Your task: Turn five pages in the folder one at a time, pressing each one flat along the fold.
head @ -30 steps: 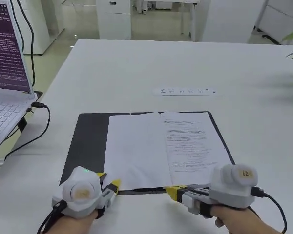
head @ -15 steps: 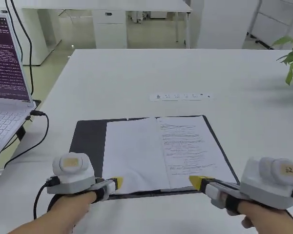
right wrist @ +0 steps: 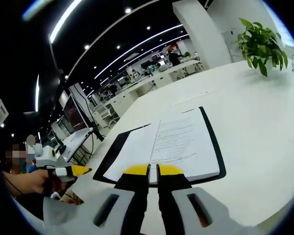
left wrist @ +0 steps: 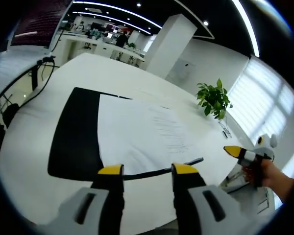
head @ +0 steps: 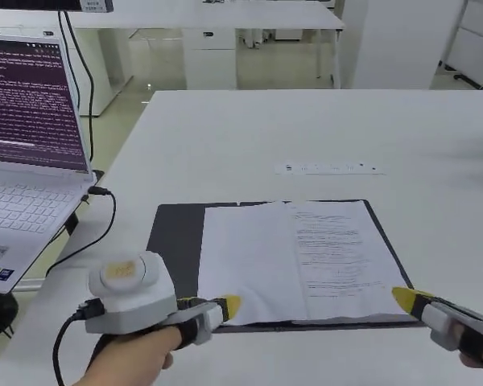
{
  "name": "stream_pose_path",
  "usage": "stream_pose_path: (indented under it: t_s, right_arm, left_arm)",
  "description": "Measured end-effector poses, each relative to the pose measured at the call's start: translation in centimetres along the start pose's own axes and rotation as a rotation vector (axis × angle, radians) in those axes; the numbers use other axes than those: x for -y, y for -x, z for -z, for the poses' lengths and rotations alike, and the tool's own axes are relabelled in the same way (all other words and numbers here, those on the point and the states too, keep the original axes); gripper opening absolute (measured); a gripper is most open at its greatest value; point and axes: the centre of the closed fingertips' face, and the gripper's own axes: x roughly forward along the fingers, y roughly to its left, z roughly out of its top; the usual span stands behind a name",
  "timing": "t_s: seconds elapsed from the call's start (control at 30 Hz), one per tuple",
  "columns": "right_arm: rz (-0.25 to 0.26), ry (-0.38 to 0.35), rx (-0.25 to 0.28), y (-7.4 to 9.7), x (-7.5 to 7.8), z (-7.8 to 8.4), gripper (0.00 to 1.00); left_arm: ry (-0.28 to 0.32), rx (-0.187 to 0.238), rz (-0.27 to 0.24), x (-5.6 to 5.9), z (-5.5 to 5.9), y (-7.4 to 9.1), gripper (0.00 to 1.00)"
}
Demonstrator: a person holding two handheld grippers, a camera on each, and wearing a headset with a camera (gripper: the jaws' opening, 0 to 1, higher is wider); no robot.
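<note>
A big white worktop [head: 322, 121] holds everything. On its left side an open laptop [head: 24, 145] shows a purple screen. The black folder [head: 173, 241] lies open and flat near the front edge of the worktop, right in front of the person. Its fold [head: 296, 261] runs straight away from the person, from near to far. Left of the fold is a blank white page [head: 245, 257]. Right of the fold is the printed page [head: 342, 249], which I think is the next one to turn. A thin white power strip [head: 328, 169] lies farther back, well apart from the folder.

The left gripper [left wrist: 147, 170] is at the near edge of the blank page. Its jaws are wide apart with nothing in them. The right gripper [right wrist: 153, 170] is at the near right corner of the printed page. Its jaws are close together, and I cannot tell if a sheet is caught between them.

The right gripper is nearer to the printed page. It looks best placed to lift that corner and swing the page over the fold to the left. The left gripper could then press along the fold.
</note>
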Motion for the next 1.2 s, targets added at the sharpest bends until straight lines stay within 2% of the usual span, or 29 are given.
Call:
stream_pose_path:
  t_s: [0.07, 0.17, 0.27, 0.33, 0.43, 0.5, 0.57, 0.63, 0.77, 0.87, 1.03, 1.2]
  right_arm:
    - [-0.002, 0.012, 0.016, 0.2, 0.0, -0.3, 0.09]
    - [0.007, 0.024, 0.014, 0.4, 0.2, -0.3, 0.15]
    - [0.023, 0.036, 0.027, 0.7, 0.5, -0.5, 0.28]
    - [0.038, 0.054, 0.033, 0.9, 0.7, -0.5, 0.40]
    - [0.046, 0.077, 0.028, 1.1, 1.0, -0.3, 0.51]
    - [0.041, 0.098, 0.036, 1.2, 1.0, -0.5, 0.57]
    - [0.052, 0.124, 0.041, 1.3, 1.1, -0.7, 0.65]
    - [0.047, 0.154, 0.054, 1.3, 1.0, -0.9, 0.77]
    - [0.037, 0.209, 0.045, 1.4, 0.9, -0.9, 0.91]
    - [0.023, 0.252, 0.038, 1.5, 0.8, -0.7, 1.00]
    - [0.022, 0.256, 0.042, 1.9, 1.3, -1.1, 1.00]
    - [0.025, 0.244, 0.042, 2.0, 2.0, -1.5, 1.00]
  left_arm:
    - [-0.003, 0.019, 0.007, 0.6, -0.4, 0.7, 0.43]
    - [-0.022, 0.032, -0.005, 0.9, -0.7, 1.6, 0.50]
    - [-0.028, 0.068, -0.021, 1.1, -1.2, 2.6, 0.64]
    - [-0.086, 0.095, -0.037, 1.3, -1.5, 3.2, 0.74]
    - [-0.181, 0.090, -0.051, 1.6, -1.3, 3.7, 0.82]
    - [-0.224, 0.101, -0.063, 1.8, -1.4, 4.0, 0.87]
    - [-0.242, 0.113, -0.071, 2.0, -1.5, 4.2, 0.92]
    - [-0.261, 0.131, -0.082, 2.1, -1.7, 4.4, 0.98]
    - [-0.244, 0.116, -0.095, 2.1, -1.3, 4.5, 0.99]
    - [-0.263, 0.117, -0.104, 2.0, -1.1, 4.6, 0.99]
    - [-0.275, 0.113, -0.110, 1.8, -1.1, 4.7, 0.99]
    - [-0.287, 0.112, -0.120, 1.5, -1.6, 4.2, 0.99]
